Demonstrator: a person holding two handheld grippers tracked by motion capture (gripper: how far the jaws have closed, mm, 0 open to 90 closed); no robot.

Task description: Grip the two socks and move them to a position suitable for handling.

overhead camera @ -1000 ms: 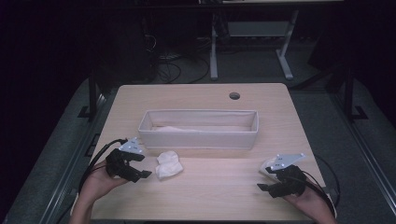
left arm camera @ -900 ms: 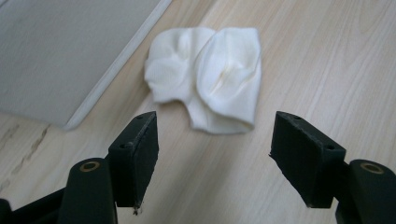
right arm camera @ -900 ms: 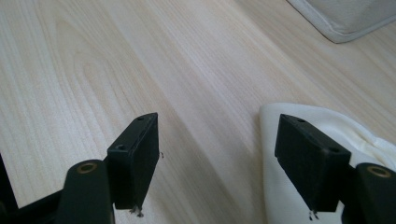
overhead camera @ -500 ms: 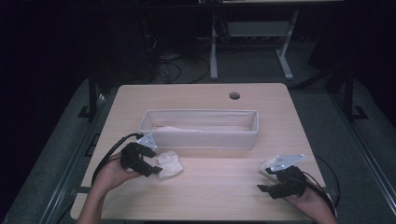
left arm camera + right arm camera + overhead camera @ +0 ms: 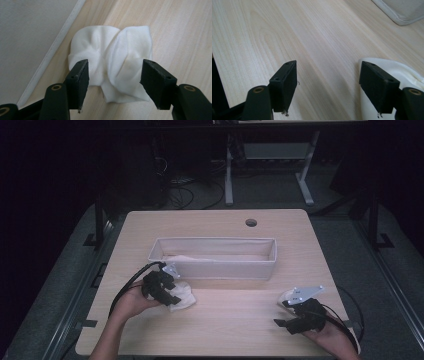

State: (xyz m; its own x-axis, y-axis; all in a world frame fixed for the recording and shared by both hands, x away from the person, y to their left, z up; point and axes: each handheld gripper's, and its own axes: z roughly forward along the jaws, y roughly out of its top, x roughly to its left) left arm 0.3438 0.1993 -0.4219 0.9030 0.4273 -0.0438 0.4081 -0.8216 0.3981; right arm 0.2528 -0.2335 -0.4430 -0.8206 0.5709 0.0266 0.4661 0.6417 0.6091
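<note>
The left gripper sits just in front of the long white fabric bin, near the bin's left end, and it has come down over a balled-up white sock lying on the wooden table. Its jaws have just been closing and now stand at a middling width, one on each side of the sock; the sock lies between them, but from the left gripper view I cannot tell for certain that either pad presses on it yet. The sock rests on the table just beside the bin's front wall, bunched into two rounded lobes, with its near edge reaching down between the jaws. Over toward the bin's right end, and well in front of it near the table's edge, the right gripper rests low in the person's hand with its jaws spread wide and nothing between them. A second white cloth piece, likely another sock, lies on the table right against that gripper's outer jaw. Inside the bin some pale fabric lies toward the left end.
</note>
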